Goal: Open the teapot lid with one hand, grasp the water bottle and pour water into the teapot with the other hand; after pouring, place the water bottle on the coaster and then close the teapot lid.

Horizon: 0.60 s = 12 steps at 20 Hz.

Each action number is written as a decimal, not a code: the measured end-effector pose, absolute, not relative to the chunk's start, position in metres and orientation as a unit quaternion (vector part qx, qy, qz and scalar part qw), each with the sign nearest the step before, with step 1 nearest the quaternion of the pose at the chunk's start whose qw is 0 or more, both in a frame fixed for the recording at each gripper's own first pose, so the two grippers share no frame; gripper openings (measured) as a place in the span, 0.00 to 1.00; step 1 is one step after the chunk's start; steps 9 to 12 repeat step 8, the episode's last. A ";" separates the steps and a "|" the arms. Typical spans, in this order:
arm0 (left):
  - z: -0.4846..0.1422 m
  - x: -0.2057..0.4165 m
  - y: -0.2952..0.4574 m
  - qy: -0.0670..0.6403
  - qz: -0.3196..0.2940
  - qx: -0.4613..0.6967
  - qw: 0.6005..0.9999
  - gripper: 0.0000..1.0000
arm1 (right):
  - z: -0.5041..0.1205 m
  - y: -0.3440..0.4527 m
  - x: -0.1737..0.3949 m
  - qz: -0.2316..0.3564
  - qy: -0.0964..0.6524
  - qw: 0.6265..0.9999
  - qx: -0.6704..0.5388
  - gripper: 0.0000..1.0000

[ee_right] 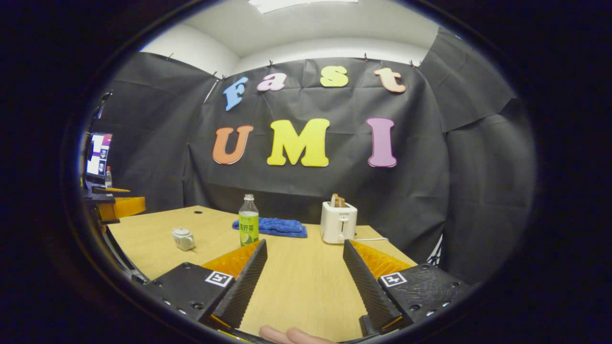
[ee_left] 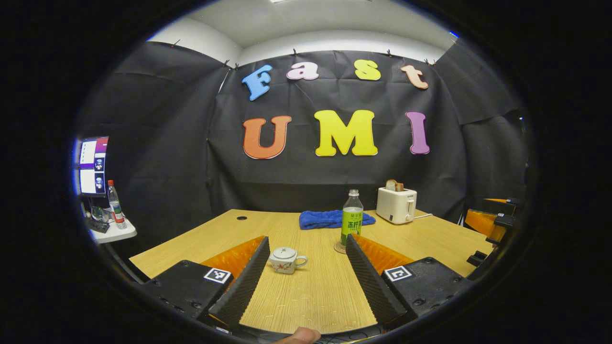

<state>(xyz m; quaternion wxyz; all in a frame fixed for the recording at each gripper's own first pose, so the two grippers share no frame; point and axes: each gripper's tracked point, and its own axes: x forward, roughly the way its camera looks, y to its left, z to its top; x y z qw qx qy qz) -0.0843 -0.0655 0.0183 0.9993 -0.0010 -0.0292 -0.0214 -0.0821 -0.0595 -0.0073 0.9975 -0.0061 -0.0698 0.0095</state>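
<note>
Both tools are just hanging over the tabletop (ee_left: 306, 296), fingers spread wide, gripping nothing. Left tool (ee_left: 306, 267) has the teapot (ee_left: 286, 260) right between its fingertips — lid on — with the water bottle (ee_left: 352, 219) on its coaster (ee_left: 340, 248) just ahead-right. From the right tool (ee_right: 304, 265), both sit ahead-left.

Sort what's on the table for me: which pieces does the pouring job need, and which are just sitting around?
Needed for the job:
- teapot, lid still on
- water bottle, standing upright
- coaster, under the bottle

Just lying about:
- blue towel, behind the bottle
- toaster with bread in its slot
- second bottle on the side table
</note>
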 end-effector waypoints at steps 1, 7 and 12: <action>0.019 -0.082 -0.067 -0.030 -0.019 -0.001 0.999 1.00 | -0.008 -0.064 -0.078 0.010 -0.070 0.997 -0.003 0.96; 0.015 -0.074 -0.076 -0.028 -0.012 0.002 1.000 1.00 | -0.009 -0.086 -0.065 0.005 -0.064 0.998 0.009 0.96; 0.015 -0.073 -0.078 -0.028 -0.013 0.001 1.000 1.00 | -0.011 -0.087 -0.063 0.003 -0.062 0.998 0.010 0.95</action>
